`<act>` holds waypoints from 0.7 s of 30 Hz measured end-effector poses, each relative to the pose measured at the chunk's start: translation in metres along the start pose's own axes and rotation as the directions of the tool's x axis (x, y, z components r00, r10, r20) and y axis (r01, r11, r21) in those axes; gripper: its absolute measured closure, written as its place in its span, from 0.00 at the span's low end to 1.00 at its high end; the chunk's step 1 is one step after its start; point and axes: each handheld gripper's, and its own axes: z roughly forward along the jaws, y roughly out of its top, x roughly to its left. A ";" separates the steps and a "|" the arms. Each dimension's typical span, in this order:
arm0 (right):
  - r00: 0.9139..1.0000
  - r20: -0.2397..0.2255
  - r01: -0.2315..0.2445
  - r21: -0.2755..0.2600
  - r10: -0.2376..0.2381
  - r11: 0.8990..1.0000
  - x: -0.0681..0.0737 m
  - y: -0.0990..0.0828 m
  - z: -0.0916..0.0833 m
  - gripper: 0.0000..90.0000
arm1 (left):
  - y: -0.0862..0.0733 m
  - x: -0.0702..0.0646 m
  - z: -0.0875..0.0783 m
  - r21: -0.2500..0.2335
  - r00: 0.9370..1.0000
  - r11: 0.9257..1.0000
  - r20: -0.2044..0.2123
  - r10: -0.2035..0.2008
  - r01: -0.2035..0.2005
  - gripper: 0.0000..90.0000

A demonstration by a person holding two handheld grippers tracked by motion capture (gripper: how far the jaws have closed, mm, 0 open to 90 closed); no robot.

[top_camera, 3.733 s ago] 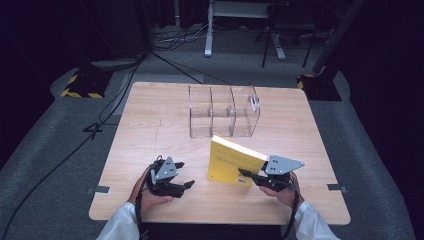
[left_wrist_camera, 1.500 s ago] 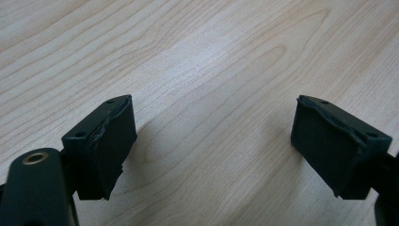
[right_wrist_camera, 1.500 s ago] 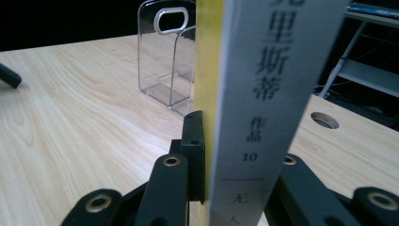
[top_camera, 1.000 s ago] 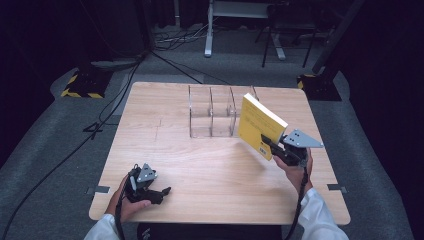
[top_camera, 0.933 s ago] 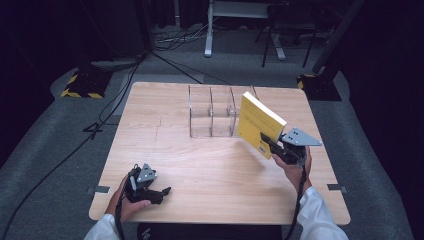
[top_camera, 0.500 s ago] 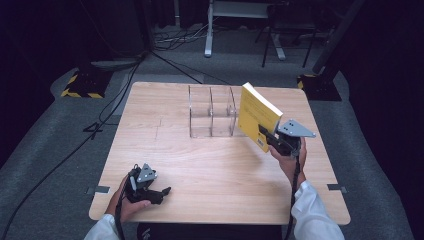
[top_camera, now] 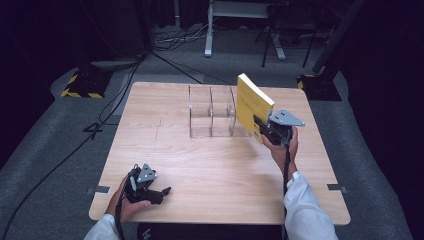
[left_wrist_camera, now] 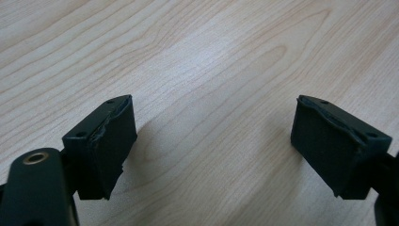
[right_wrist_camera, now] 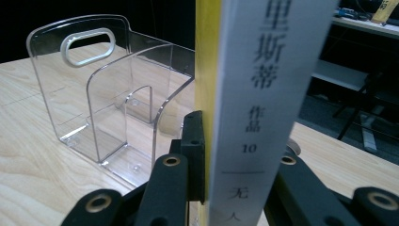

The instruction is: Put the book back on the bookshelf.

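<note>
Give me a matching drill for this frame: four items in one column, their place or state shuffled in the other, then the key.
Items
1. left gripper
2. right gripper
3. yellow book
4. clear divided rack

States
A. stands on the table, compartments empty
B. held upright off the table, beside the rack's right end
C. jaws apart with nothing between them, low at the table's near left corner
D. clamped on the book

Pairs: 1-C, 2-D, 3-B, 4-A
</note>
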 end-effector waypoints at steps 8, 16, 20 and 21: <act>1.000 0.022 -0.002 0.003 0.002 1.000 0.002 0.006 0.017 0.85 | 0.000 -0.001 0.000 -0.002 1.000 1.000 -0.001 -0.004 0.004 0.17; 0.999 0.042 -0.022 0.012 0.022 1.000 0.000 0.009 0.034 0.85 | -0.001 -0.001 0.000 -0.001 1.000 1.000 -0.003 -0.008 0.008 0.17; 0.998 0.049 -0.036 0.012 0.036 0.999 0.000 0.010 0.044 0.85 | -0.001 -0.001 0.000 -0.001 1.000 1.000 -0.002 -0.010 0.010 0.17; 0.998 0.053 -0.039 0.014 0.038 0.999 0.000 0.010 0.046 0.85 | -0.001 -0.001 0.000 -0.001 1.000 1.000 -0.003 -0.008 0.008 0.17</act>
